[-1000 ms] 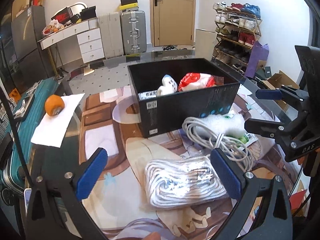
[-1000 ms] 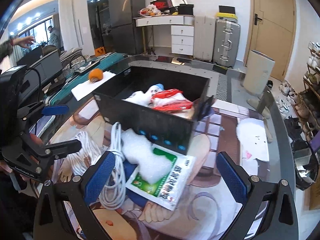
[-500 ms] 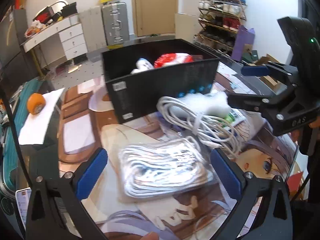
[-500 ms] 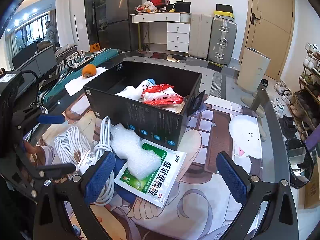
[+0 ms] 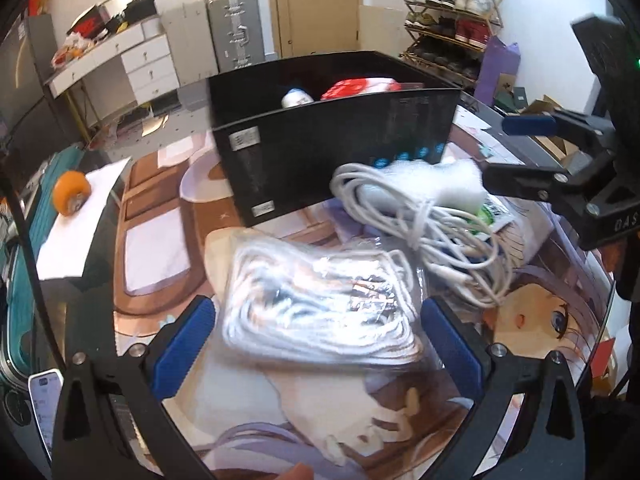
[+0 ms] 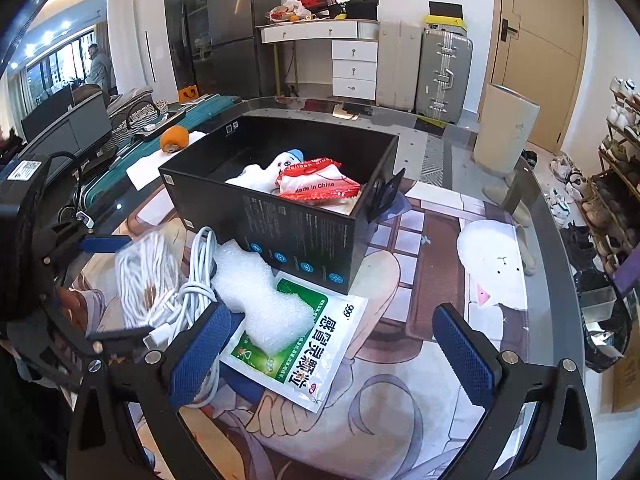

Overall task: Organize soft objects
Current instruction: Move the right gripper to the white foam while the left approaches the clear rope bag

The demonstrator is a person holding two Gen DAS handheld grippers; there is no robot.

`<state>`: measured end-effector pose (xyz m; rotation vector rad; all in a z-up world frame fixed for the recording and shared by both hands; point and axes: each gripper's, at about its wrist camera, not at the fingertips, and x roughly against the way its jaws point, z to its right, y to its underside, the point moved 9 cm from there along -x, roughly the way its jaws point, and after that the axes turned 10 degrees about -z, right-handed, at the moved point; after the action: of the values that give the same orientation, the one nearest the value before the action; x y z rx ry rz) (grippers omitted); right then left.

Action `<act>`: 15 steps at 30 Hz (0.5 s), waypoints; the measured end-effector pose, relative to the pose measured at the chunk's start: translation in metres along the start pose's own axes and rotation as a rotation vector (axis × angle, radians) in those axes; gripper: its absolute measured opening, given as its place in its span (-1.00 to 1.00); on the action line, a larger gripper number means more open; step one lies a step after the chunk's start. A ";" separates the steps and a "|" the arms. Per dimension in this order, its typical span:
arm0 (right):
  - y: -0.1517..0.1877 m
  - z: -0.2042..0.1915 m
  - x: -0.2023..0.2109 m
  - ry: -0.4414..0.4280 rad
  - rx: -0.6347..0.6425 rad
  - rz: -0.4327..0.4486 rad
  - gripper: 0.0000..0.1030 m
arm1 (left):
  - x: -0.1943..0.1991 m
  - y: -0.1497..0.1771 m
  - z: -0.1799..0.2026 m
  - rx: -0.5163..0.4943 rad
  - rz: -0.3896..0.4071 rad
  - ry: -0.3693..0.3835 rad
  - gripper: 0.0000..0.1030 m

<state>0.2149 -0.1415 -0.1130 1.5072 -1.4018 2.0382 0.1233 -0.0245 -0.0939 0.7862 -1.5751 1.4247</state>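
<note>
A bagged bundle of white rope [image 5: 320, 308] lies on the mat between the open jaws of my left gripper [image 5: 316, 344]. Beside it lie a coiled white cable [image 5: 420, 216], a white foam piece [image 6: 260, 300] and a green-and-white sachet [image 6: 304, 352]. The black box [image 6: 304, 232] behind them holds a red-and-white packet [image 6: 316, 184] and a white soft toy [image 6: 276, 166]. My right gripper [image 6: 332, 352] is open and empty over the sachet, with the foam near its left finger. The rope [image 6: 148, 276] and cable [image 6: 192, 284] also show in the right wrist view.
An orange [image 5: 71, 196] sits on white paper [image 5: 80, 224] at the left, next to a teal suitcase [image 6: 160, 152]. The printed mat [image 6: 420, 280] covers the glass table, whose edge [image 6: 560, 248] curves at the right. A phone [image 5: 44, 408] lies near the left gripper.
My left gripper has come down and closer over the rope bundle, which now sits between its fingers. The right gripper has lowered slightly toward the sachet and foam.
</note>
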 end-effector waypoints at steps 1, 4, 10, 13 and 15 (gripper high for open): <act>0.000 0.000 -0.001 -0.002 -0.001 -0.003 0.99 | 0.000 0.001 -0.002 0.006 0.000 0.006 1.00; 0.001 0.000 -0.004 -0.006 0.000 -0.008 0.99 | -0.001 0.001 -0.008 0.022 0.001 0.015 1.00; 0.000 -0.007 -0.014 0.000 0.025 -0.019 0.99 | -0.007 0.003 -0.005 0.042 -0.015 0.042 1.00; -0.001 -0.016 -0.021 0.007 0.070 -0.021 0.99 | -0.006 0.003 -0.004 0.039 -0.016 0.041 1.00; -0.001 -0.021 -0.026 0.003 0.091 -0.028 0.93 | -0.006 0.003 -0.004 0.037 -0.016 0.039 1.00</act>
<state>0.2146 -0.1159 -0.1340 1.5495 -1.2950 2.1129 0.1239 -0.0203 -0.1008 0.7866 -1.5131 1.4531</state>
